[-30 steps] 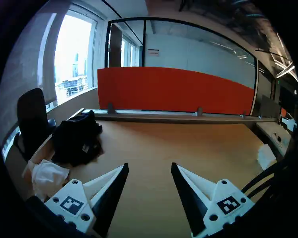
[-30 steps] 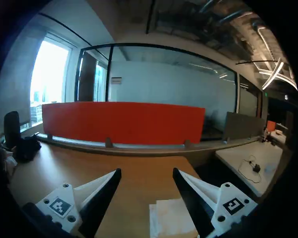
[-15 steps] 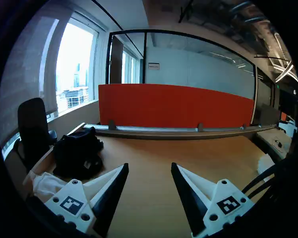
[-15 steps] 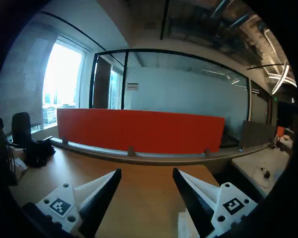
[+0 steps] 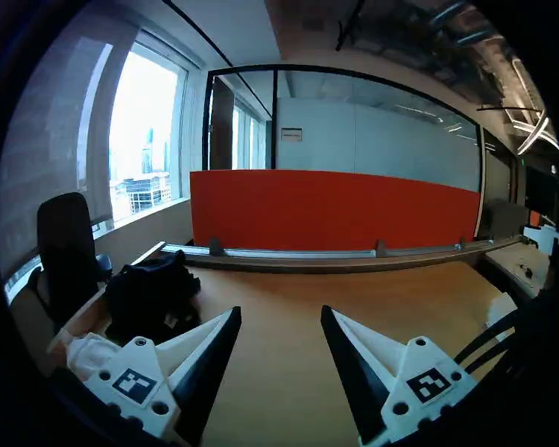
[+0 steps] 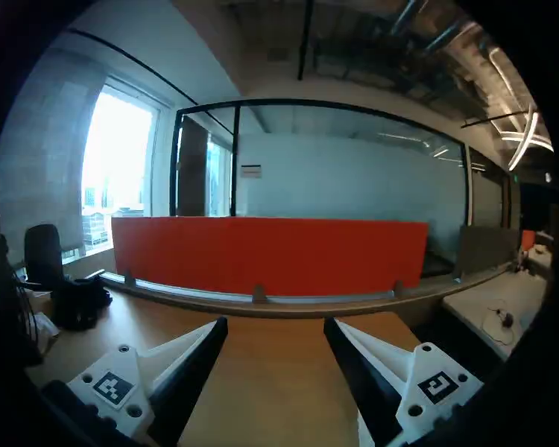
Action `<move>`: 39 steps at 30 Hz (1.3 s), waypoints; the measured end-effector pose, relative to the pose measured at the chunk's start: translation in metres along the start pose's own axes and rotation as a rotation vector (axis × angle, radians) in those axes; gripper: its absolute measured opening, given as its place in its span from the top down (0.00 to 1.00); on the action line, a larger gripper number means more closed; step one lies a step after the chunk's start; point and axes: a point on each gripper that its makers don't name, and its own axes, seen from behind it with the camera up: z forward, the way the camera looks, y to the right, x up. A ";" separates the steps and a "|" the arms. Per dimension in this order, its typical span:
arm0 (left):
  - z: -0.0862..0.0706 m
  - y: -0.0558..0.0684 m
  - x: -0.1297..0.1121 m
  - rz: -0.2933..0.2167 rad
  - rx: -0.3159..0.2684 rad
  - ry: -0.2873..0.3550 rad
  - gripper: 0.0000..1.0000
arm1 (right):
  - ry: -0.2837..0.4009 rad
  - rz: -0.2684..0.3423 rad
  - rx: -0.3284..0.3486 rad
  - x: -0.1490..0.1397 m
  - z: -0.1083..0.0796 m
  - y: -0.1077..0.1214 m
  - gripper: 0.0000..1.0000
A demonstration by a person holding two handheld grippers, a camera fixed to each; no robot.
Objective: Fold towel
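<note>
Two grippers, both with jaws spread wide and empty: left gripper (image 5: 280,308) over the one wooden desk (image 5: 294,287), right gripper (image 6: 275,319) over it too, touching nothing. Two pale cloths: towel (image 5: 503,307) flat at the desk's right edge, crumpled white cloth (image 5: 86,350) just beside the one black bag (image 5: 149,298). One red partition (image 5: 332,208), one office chair (image 5: 67,253).

Daylight glares through the window (image 5: 141,160); edges bend, perhaps soft
</note>
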 end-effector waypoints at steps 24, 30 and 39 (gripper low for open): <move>-0.007 0.003 0.003 0.003 -0.023 0.068 0.22 | 0.003 0.039 -0.011 0.008 -0.014 -0.013 0.00; -0.009 0.004 -0.004 0.009 -0.036 0.100 0.22 | 0.024 0.043 -0.003 0.008 -0.018 -0.022 0.00; -0.011 -0.002 -0.022 0.070 -0.038 0.164 0.22 | 0.044 0.057 0.016 -0.001 -0.022 -0.039 0.00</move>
